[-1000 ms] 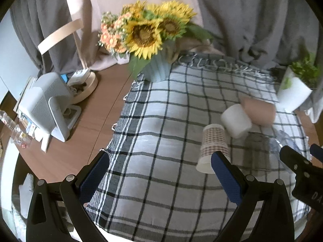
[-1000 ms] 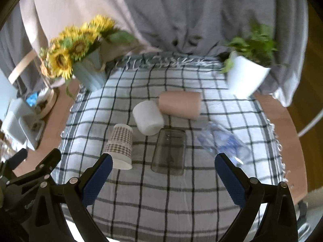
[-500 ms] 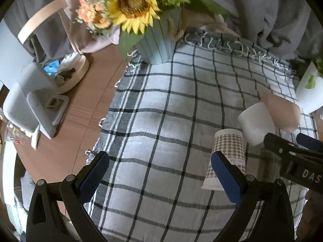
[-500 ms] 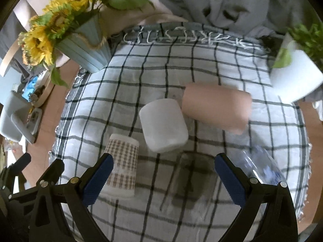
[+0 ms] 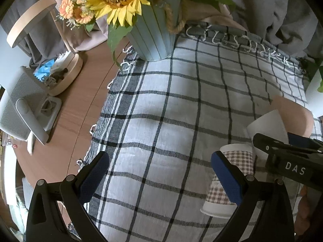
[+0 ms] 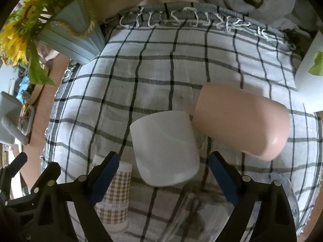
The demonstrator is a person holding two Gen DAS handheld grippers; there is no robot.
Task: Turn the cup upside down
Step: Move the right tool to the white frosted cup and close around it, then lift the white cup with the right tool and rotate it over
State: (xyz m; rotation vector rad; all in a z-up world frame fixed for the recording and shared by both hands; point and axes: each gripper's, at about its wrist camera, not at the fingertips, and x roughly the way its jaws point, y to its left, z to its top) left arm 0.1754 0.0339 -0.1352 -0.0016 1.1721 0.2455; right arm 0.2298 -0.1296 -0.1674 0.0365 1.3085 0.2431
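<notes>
A white cup (image 6: 164,148) lies on its side on the checked cloth (image 6: 153,70), its base toward me. My right gripper (image 6: 162,173) is open, and its blue pads (image 6: 105,173) flank the cup's near end without touching it. A pink cup (image 6: 242,119) lies on its side just right of the white one. A brown-checked paper cup (image 6: 117,197) stands rim down by the left pad. My left gripper (image 5: 159,179) is open and empty over the cloth, with the paper cup (image 5: 228,183) behind its right finger. The white cup (image 5: 268,129) shows there too.
A pale blue vase of sunflowers (image 5: 153,32) stands at the cloth's back left. A clear glass (image 6: 193,213) and a clear plastic cup (image 6: 288,197) lie near the front. A white plant pot (image 6: 310,76) stands at the right. A grey device (image 5: 24,104) sits on the wooden table.
Both grippers have moved forward and lower toward the cups. The right gripper's open fingers now sit either side of the white cup. Nothing was grasped.
</notes>
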